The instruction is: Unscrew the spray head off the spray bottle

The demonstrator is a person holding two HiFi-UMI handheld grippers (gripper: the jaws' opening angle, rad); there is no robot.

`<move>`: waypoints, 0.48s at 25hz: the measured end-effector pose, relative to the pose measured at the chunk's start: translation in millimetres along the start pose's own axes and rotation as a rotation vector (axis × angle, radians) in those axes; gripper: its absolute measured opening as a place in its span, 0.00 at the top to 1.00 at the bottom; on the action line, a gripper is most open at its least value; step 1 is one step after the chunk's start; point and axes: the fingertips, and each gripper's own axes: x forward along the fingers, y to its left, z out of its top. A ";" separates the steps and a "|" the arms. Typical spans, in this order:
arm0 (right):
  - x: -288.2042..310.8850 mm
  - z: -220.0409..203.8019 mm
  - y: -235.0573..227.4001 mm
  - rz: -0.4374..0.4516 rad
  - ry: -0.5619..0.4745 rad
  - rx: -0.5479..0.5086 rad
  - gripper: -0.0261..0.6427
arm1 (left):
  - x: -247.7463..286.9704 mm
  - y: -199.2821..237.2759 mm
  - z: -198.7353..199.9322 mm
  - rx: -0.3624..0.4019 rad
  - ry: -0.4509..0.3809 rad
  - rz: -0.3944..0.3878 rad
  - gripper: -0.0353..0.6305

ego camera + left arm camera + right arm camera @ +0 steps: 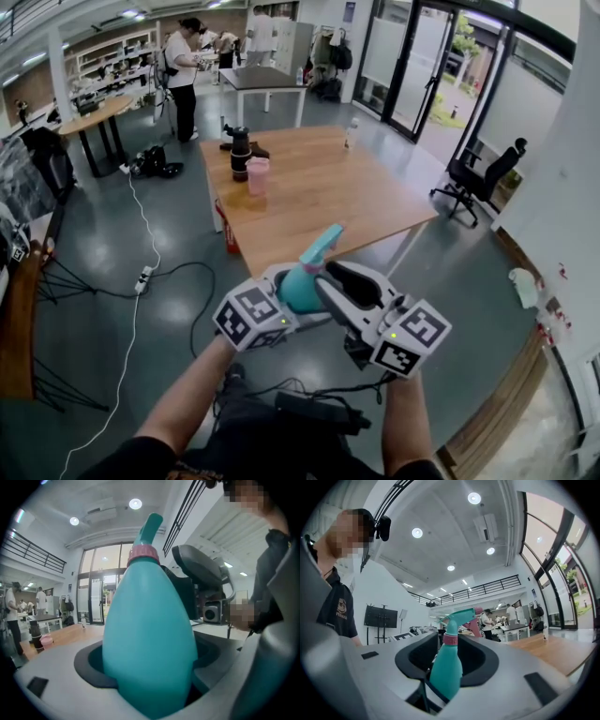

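A teal spray bottle [298,289] with a pink collar and a teal spray head [324,242] hangs in the air in front of me, tilted up to the right. My left gripper [286,292] is shut on its fat body, which fills the left gripper view [150,634] under the spray head [150,524]. My right gripper [328,286] comes in from the right. In the right gripper view the bottle [446,667] stands between its pads, which touch both sides of the body below the collar [450,639]. The right gripper [201,578] also shows behind the bottle.
A wooden table [319,202] stands just ahead with a pink cup [257,175], a dark container [240,153] and a clear bottle [351,134]. Cables [141,281] lie on the floor at left. An office chair [483,178] is at right. A person [183,75] stands at the back.
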 end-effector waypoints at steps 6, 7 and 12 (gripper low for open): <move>6.7 -2.5 -6.6 -0.132 0.017 -0.007 0.76 | 4.9 11.7 -4.5 0.023 0.032 0.123 0.29; 7.5 -2.9 -7.9 -0.143 0.017 -0.006 0.76 | 5.7 10.9 -5.2 0.027 0.037 0.126 0.29; 7.0 -4.2 -12.1 -0.157 0.022 -0.010 0.76 | 9.7 6.8 -7.4 0.040 0.056 0.119 0.29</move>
